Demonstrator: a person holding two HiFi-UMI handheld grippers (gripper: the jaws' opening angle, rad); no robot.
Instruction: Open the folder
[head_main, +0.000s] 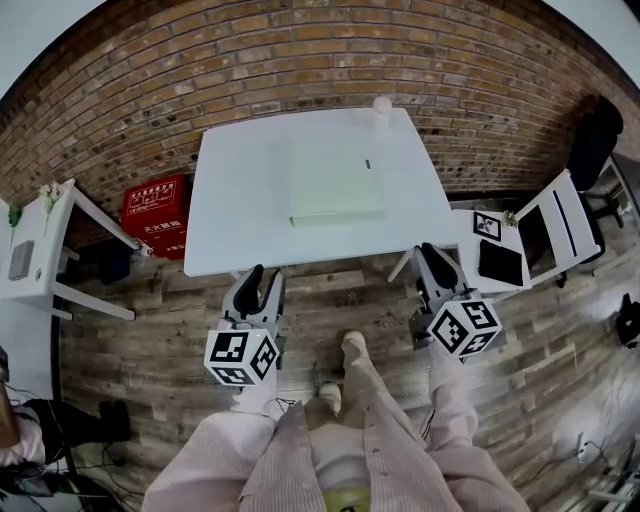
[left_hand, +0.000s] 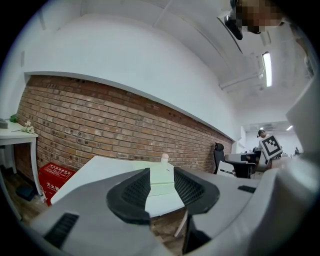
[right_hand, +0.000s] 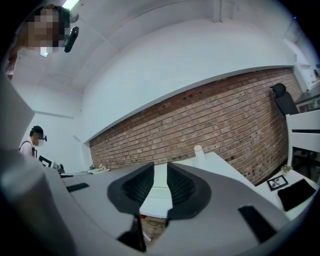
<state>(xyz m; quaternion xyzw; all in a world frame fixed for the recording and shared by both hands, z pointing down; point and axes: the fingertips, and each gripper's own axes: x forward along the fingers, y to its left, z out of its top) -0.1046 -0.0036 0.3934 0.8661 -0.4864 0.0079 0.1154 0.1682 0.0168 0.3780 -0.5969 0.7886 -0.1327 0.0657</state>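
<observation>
A pale green folder (head_main: 335, 180) lies shut and flat on the white table (head_main: 230, 220), toward its middle. Both grippers hover over the wooden floor, just short of the table's near edge. My left gripper (head_main: 258, 284) is at the near left corner, my right gripper (head_main: 430, 260) at the near right corner. In the left gripper view the left gripper (left_hand: 161, 174) points level at the folder (left_hand: 159, 187), jaws apart with nothing between them. In the right gripper view the right gripper (right_hand: 160, 172) shows a narrower gap, also holding nothing, with the table (right_hand: 220, 167) beyond it.
A small white bottle (head_main: 382, 105) stands at the table's far edge. A red box (head_main: 155, 215) sits on the floor at the left, beside a white side table (head_main: 40, 250). A white stand with black items (head_main: 530, 240) and a black chair (head_main: 595, 140) are at the right.
</observation>
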